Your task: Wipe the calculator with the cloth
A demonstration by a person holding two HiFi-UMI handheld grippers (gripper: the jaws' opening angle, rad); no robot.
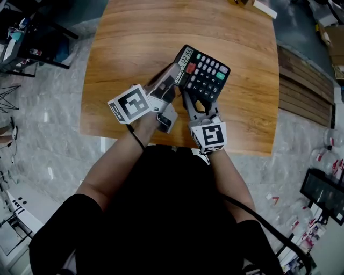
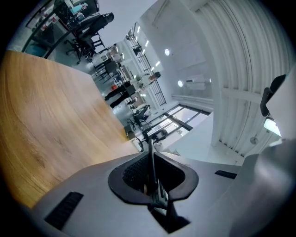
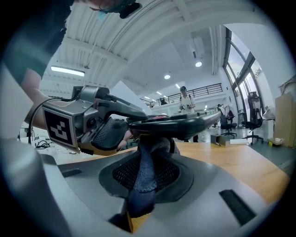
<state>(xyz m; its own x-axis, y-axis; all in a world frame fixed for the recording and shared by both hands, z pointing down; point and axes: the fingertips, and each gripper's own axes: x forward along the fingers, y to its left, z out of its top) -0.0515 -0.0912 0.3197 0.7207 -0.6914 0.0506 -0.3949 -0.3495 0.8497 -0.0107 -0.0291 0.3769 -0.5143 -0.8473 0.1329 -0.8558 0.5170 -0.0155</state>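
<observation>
A black calculator (image 1: 201, 72) with a lit display and coloured keys is held above the wooden table (image 1: 129, 48). My left gripper (image 1: 173, 81) is shut on the calculator's left edge. In the left gripper view that edge shows as a thin dark plate (image 2: 151, 159) pinched between the pads of that gripper (image 2: 152, 179). My right gripper (image 1: 196, 105) sits at the calculator's near edge, shut on a blue-grey cloth (image 3: 144, 169). In the right gripper view the cloth rises from that gripper (image 3: 145, 175) to the underside of the calculator (image 3: 180, 122), with the left gripper (image 3: 95, 124) beside it.
The table's near edge (image 1: 161, 144) runs just beyond the person's body. Dark wooden planks (image 1: 303, 80) lie on the floor to the right, with bottles (image 1: 329, 156) and a dark tray (image 1: 325, 193) farther right. A small box (image 1: 264, 7) sits at the table's far edge.
</observation>
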